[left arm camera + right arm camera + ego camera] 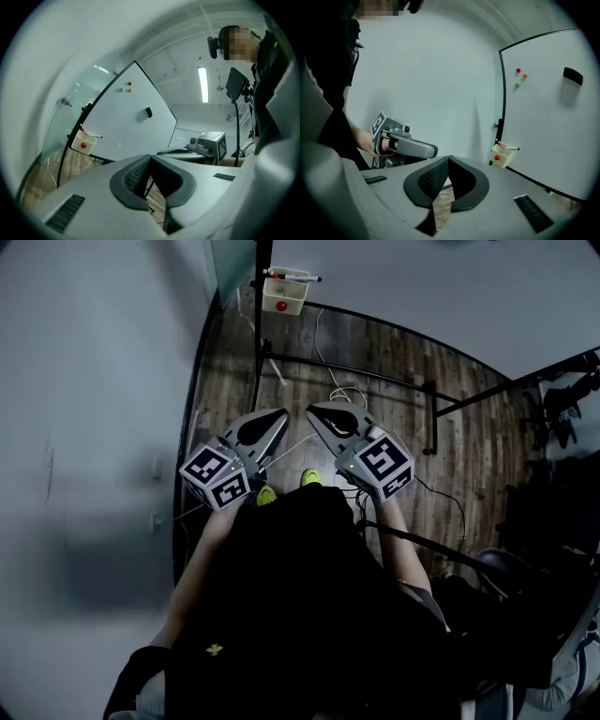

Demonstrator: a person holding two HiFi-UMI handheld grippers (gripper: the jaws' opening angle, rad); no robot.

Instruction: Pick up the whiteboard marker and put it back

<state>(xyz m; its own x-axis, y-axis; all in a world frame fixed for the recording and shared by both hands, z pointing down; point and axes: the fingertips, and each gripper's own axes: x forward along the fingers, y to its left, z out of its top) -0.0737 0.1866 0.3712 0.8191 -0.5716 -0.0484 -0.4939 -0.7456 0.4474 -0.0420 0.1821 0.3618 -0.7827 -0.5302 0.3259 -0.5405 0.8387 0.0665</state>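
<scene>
A whiteboard marker (292,276) with a red cap lies across the top of a cream box (281,298) with a red dot, fixed at the whiteboard's lower corner. The marker (92,135) and box (83,141) also show far off in the left gripper view; the marker (509,147) and box (500,155) show in the right gripper view too. My left gripper (281,412) and right gripper (312,410) are held side by side in front of the body, well short of the box. Both have their jaws together with nothing in them, as seen at the left gripper (150,157) and the right gripper (449,159).
The whiteboard (548,117) stands on a black frame (375,381) over a wooden floor (375,343) with loose cables. On the board are a black eraser (573,76) and small coloured magnets (520,77). A grey wall (84,427) runs along the left.
</scene>
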